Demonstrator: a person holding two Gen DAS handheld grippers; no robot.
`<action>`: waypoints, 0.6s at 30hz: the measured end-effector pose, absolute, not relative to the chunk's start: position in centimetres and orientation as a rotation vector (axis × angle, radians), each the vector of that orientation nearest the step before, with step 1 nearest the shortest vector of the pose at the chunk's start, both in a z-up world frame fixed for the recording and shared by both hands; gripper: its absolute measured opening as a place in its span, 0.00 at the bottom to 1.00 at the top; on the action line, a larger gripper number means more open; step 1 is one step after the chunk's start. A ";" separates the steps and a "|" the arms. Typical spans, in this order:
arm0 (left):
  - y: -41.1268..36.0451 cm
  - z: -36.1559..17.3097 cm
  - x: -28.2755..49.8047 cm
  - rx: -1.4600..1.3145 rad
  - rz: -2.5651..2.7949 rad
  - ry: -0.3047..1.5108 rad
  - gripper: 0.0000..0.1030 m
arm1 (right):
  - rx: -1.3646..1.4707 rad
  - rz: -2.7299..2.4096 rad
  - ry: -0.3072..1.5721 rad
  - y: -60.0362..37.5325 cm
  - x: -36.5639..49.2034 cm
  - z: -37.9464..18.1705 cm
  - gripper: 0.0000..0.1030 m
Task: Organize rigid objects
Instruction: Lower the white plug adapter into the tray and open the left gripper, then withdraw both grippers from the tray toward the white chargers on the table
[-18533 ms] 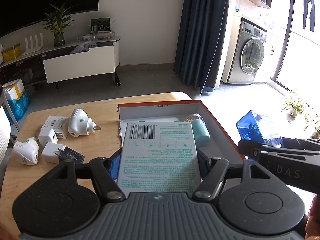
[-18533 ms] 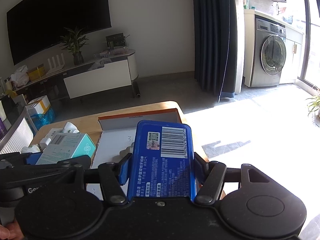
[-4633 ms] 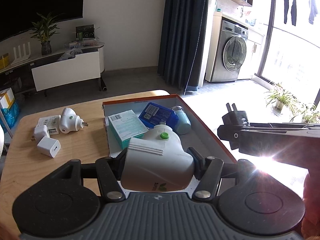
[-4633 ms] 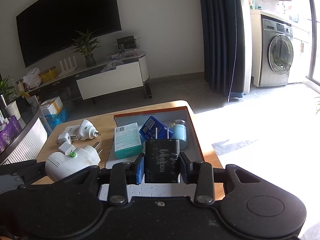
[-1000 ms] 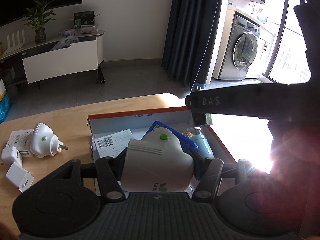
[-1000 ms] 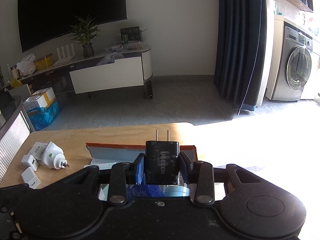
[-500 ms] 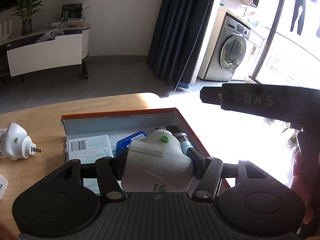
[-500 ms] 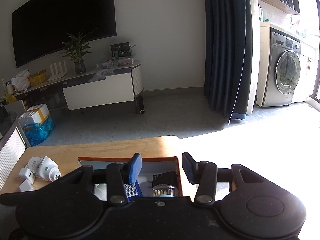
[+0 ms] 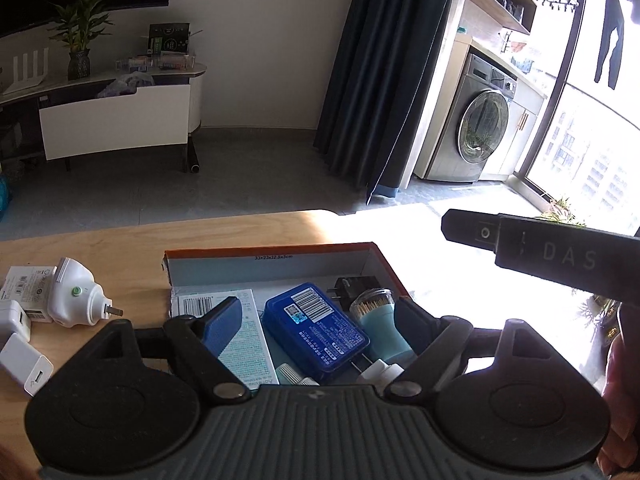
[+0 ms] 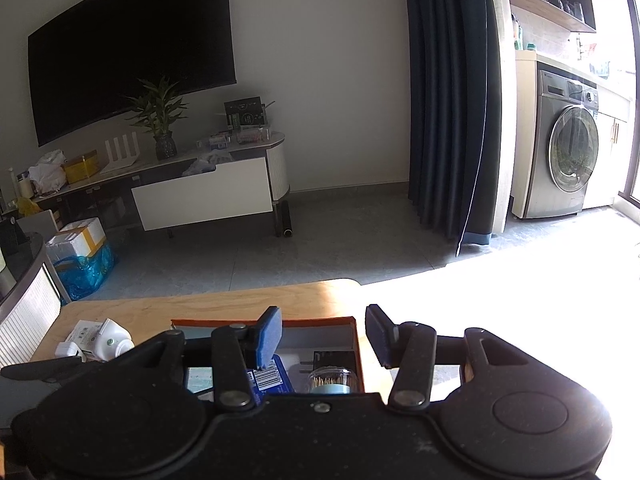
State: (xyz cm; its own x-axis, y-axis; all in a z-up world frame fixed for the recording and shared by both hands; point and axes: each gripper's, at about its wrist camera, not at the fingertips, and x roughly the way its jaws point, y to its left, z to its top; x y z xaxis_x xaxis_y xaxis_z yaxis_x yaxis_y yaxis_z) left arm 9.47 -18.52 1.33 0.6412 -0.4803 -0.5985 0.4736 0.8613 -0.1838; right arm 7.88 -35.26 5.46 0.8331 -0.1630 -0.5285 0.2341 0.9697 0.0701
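In the orange box point(image 9: 360, 249), blue tin point(image 9: 316, 330), black charger point(image 9: 354, 285), toothpick jar point(image 9: 374, 310); both jaws wide, empty.

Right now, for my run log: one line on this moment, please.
left gripper: open, jaws just widened | right gripper: open, empty | black charger: in box

A white wall point(image 10: 320, 80) carries a big dark TV point(image 10: 128, 44). Under it a low white cabinet point(image 10: 200, 196) holds a potted plant point(image 10: 158, 120). The floor point(image 10: 320, 240) is grey tile. A dark curtain point(image 10: 452, 100) hangs beside a washing machine point(image 10: 568, 160). Sun floods in from the window point(image 9: 592, 140), bleaching the wooden table point(image 9: 120, 248).
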 end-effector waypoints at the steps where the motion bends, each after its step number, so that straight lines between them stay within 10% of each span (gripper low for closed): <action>1: -18.2 1.5 9.4 -0.011 -0.534 0.686 0.83 | 0.130 -0.208 0.546 -35.0 7.8 5.6 0.56; 18: -11.9 3.0 9.3 0.007 -0.341 0.681 0.89 | 0.094 -0.110 0.586 -29.7 8.9 5.6 0.65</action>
State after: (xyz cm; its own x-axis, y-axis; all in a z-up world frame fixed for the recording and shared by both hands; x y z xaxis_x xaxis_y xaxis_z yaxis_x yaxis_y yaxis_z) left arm 9.30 -11.91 3.04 0.7236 -0.3068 -0.6183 0.3115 0.9445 -0.1041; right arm 8.89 -29.67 5.59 0.8277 -0.0767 -0.5559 0.1300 0.9899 0.0570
